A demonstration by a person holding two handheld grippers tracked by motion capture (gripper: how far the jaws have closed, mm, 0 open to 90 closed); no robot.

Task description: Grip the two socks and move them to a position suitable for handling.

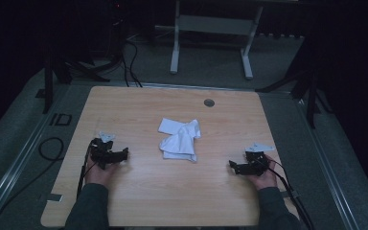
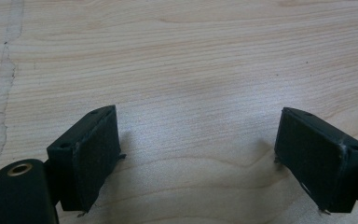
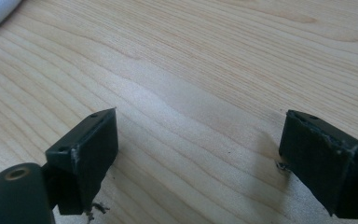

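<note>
Two tools rest on one wooden table (image 1: 139, 191), and we take that table first, since it carries everything we see: pale grain, rounded corners, a small round grommet (image 1: 209, 102) near its far edge.

Next in size comes the white cloth (image 1: 179, 139), crumpled and partly folded over itself. It lies between our two tools and somewhat beyond them, well apart from each, a little nearer the left one. In the right tool view we catch a white corner at the upper left edge, likely that same cloth, though we cannot be sure.

Our left tool (image 1: 120, 154) sits low at the table, held in the left hand (image 1: 98, 172), pointing inward toward the cloth. In its own view the left tool (image 2: 198, 154) has its jaws standing wide apart with bare wood between them, gripping nothing.

Our right tool (image 1: 234, 166), in the right hand (image 1: 264, 178), likewise points inward. Seen along its own jaws, the right tool (image 3: 198, 156) is spread wide as well, with bare grain between the pads.
</note>
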